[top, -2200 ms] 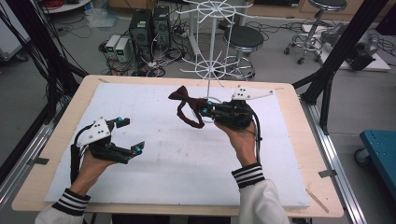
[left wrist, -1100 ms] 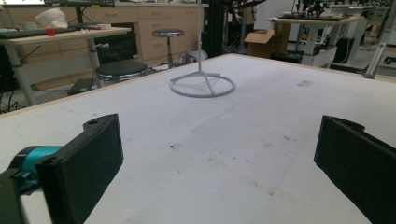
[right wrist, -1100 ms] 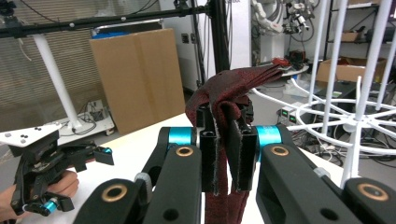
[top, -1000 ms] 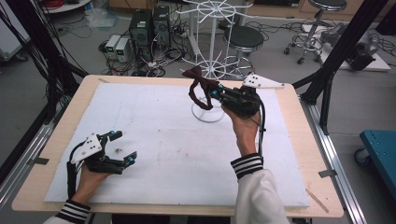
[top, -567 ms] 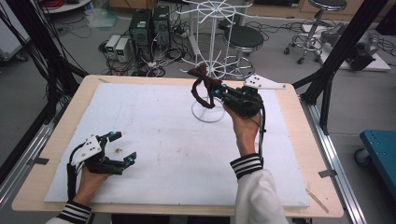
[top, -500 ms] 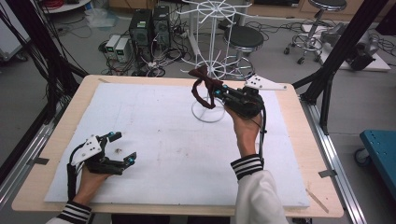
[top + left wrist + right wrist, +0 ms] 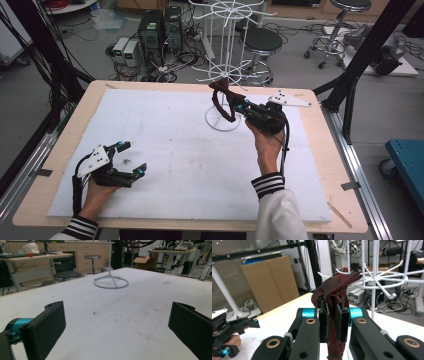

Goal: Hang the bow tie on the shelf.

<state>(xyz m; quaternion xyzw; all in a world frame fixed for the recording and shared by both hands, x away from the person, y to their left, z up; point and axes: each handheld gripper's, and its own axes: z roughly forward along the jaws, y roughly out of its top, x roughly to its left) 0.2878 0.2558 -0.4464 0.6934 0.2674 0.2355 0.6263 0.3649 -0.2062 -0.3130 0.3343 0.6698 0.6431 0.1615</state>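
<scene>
A dark red cloth band [image 7: 220,98] hangs from my right gripper [image 7: 240,106], which is shut on it, raised beside the white wire rack [image 7: 226,75] at the table's far middle. In the right gripper view the band [image 7: 335,287] is pinched between the two jaws, and its upper end reaches a hook arm of the rack [image 7: 384,277]. My left gripper [image 7: 131,157] rests open on the white mat [image 7: 175,150] at the near left, with nothing between its jaws. The left gripper view looks across the mat to the rack's ring base [image 7: 111,282].
Round stools [image 7: 261,40], computer boxes [image 7: 160,25] and cables stand on the floor beyond the table. Black frame posts [image 7: 367,50] rise at the far right and far left. A wooden border [image 7: 320,150] runs round the mat.
My right gripper carried the band from the mat's middle up and away to the rack. My left gripper drew back toward the near left edge and then stayed still.
</scene>
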